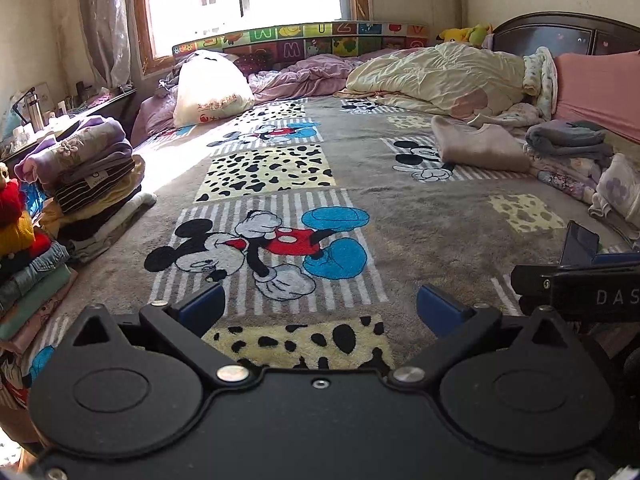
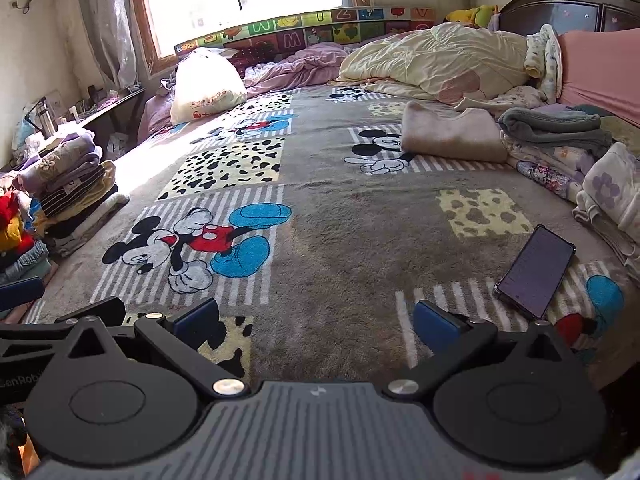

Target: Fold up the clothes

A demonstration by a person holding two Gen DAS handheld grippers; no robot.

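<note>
Clothes wait in two places: a folded stack [image 1: 92,176] at the bed's left edge, and looser garments [image 2: 560,148] heaped at the right by a folded beige sweater [image 2: 448,132]. Both the left hand-held gripper [image 1: 320,308] and right hand-held gripper [image 2: 316,320] hover spread and empty over the cartoon blanket [image 1: 420,208]. Seemingly between items; next means reaching right, clear of the phone [image 2: 536,272].
</note>
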